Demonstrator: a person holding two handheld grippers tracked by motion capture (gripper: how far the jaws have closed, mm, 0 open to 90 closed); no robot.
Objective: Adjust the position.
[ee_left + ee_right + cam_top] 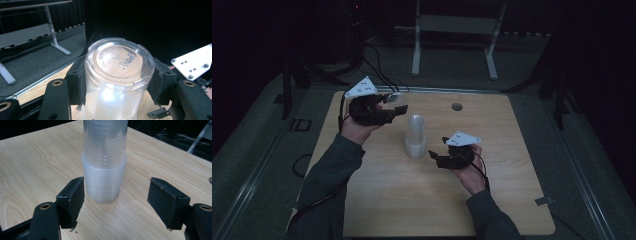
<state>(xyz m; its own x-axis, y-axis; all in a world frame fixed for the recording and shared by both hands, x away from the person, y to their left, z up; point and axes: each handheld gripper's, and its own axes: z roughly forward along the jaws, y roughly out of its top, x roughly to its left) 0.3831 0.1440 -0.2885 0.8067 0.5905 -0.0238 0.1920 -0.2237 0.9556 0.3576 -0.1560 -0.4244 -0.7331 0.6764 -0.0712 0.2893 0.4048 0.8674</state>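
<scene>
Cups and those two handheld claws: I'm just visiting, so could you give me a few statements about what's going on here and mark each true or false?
1. The left gripper holds a clear cup between its fingers. True.
2. That cup is held mouth toward the camera. False: its embossed base faces the left gripper view's camera.
3. The right gripper is clamped on the stack. False: its fingers stand apart on either side, not touching it.
4. The stack stands upside down on the table. True.
5. The table is glass. False: it is light wood.
</scene>
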